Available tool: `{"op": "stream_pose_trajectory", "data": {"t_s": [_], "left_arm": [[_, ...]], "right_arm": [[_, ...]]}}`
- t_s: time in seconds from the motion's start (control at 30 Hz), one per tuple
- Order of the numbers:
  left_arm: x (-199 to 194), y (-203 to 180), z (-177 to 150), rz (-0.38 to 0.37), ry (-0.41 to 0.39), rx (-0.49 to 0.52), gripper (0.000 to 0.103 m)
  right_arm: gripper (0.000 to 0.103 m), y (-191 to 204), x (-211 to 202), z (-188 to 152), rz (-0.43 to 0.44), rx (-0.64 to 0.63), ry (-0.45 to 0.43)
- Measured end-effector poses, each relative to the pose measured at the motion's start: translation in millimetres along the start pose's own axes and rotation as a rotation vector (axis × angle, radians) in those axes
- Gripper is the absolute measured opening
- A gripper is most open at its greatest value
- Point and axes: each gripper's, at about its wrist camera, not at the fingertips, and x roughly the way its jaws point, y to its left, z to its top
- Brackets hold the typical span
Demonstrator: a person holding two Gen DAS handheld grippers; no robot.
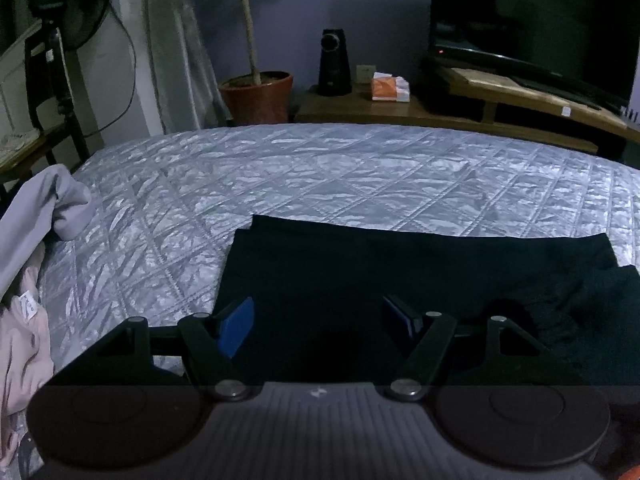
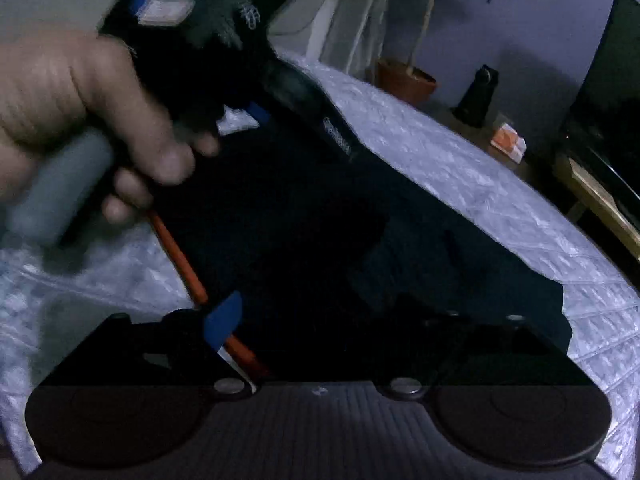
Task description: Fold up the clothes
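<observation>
A black garment (image 1: 420,264) lies folded flat on the silver quilted bed cover (image 1: 280,176), with a looser dark part bunched at its right end. My left gripper (image 1: 320,322) hangs open over the garment's near left edge, blue pads (image 1: 238,326) wide apart and nothing between them. In the right wrist view the same black garment (image 2: 360,220) fills the middle, and a thin orange strip (image 2: 180,256) runs along its left edge. My right gripper (image 2: 324,316) is open above the garment's near edge; its right finger is lost in the dark. A hand (image 2: 80,100) holds the other gripper's grey handle (image 2: 52,188).
A pile of grey and pink clothes (image 1: 36,240) sits at the bed's left edge. Beyond the bed stand a potted plant (image 1: 258,96), a black device (image 1: 334,62), an orange pack (image 1: 390,86) on a low wooden table (image 1: 400,114), and a TV (image 1: 540,20). A fan (image 1: 72,0) stands far left.
</observation>
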Motion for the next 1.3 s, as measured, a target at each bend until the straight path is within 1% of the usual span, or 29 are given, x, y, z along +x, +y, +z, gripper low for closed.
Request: {"op": "stream_pose_trajectory", "data": {"t_s": [0.07,0.13,0.17,0.2,0.23,0.27,0.3,0.37,0.4,0.47,0.5,0.57,0.6,0.67,0.7,0.73,0.77,0.8,0.83,0.87,0.93,0.97,1.0,1.03,1.1,1.17,1.2,1.23,1.3], "left_arm": [[0,2,1,0.004,-0.002,-0.015,0.067],[0,4,1,0.014,-0.007,-0.019,0.067],[0,5,1,0.019,-0.008,-0.025,0.067],[0,6,1,0.023,-0.009,-0.030,0.068],[0,8,1,0.028,-0.011,-0.036,0.068],[0,9,1,0.034,-0.012,-0.039,0.068],[0,9,1,0.040,-0.012,-0.042,0.068],[1,11,2,0.048,-0.011,-0.049,0.068],[1,11,2,0.050,-0.010,-0.053,0.068],[1,12,2,0.053,-0.016,-0.048,0.068],[0,12,1,0.056,-0.019,-0.045,0.068],[-1,16,0,0.061,-0.020,-0.053,0.068],[-1,19,0,0.062,-0.020,-0.061,0.068],[-3,27,-1,0.062,-0.022,-0.104,0.069],[-4,31,-2,0.062,-0.023,-0.126,0.070],[-5,37,-3,0.053,-0.016,-0.160,0.070],[-6,42,-5,0.043,-0.005,-0.188,0.070],[-8,47,-8,0.025,0.010,-0.217,0.070],[-10,54,-11,-0.001,0.029,-0.256,0.070],[-12,63,-15,-0.045,0.052,-0.312,0.071],[-16,80,-21,-0.135,0.100,-0.426,0.074],[-20,87,-28,-0.161,0.116,-0.497,0.074],[-23,93,-35,-0.187,0.131,-0.570,0.075],[-27,99,-42,-0.212,0.147,-0.643,0.075],[-34,112,-55,-0.263,0.178,-0.788,0.078],[-41,125,-69,-0.314,0.208,-0.933,0.081],[-43,126,-75,-0.330,0.229,-0.973,0.081],[-45,128,-80,-0.337,0.241,-1.012,0.081],[-48,131,-89,-0.342,0.245,-1.088,0.081]], "right_arm": [[0.087,-17,-16,2,0.070,0.123,-0.067],[0.085,-38,-34,-1,0.066,0.275,-0.156],[0.079,-49,-38,-3,0.042,0.342,-0.182],[0.067,-60,-41,-6,0.016,0.411,-0.209],[0.061,-70,-40,-8,-0.007,0.466,-0.224],[0.058,-80,-38,-11,-0.031,0.521,-0.238],[0.058,-88,-33,-11,-0.051,0.537,-0.241],[0.058,-83,-19,-8,-0.087,0.475,-0.218],[0.055,-76,-7,-5,-0.098,0.419,-0.176],[0.046,-58,25,-4,-0.086,0.295,-0.038],[0.047,-50,31,-6,-0.103,0.244,-0.018],[0.047,-48,30,-2,-0.119,0.208,-0.015],[0.048,-51,26,1,-0.125,0.235,-0.017],[0.048,-53,8,2,-0.130,0.289,-0.099],[0.051,-54,4,2,-0.134,0.295,-0.129],[0.053,-49,10,2,-0.163,0.265,-0.093],[0.049,-48,19,-1,-0.138,0.254,-0.038],[0.049,-46,27,-3,-0.114,0.242,0.015],[0.049,-46,21,-2,-0.125,0.254,-0.017],[0.049,-47,14,-1,-0.135,0.267,-0.049],[0.055,-48,-2,2,-0.124,0.300,-0.111],[0.065,-48,-10,4,-0.119,0.317,-0.141],[0.071,-49,-13,4,-0.092,0.354,-0.135],[0.072,-48,-17,1,-0.071,0.395,-0.131],[0.073,-44,-26,-2,-0.044,0.430,-0.130],[0.075,-45,-29,-3,-0.050,0.434,-0.139],[0.079,-46,-31,-4,-0.053,0.436,-0.143],[0.079,-47,-33,-5,-0.056,0.439,-0.148],[0.079,-56,-28,-6,-0.058,0.495,-0.123]]}}
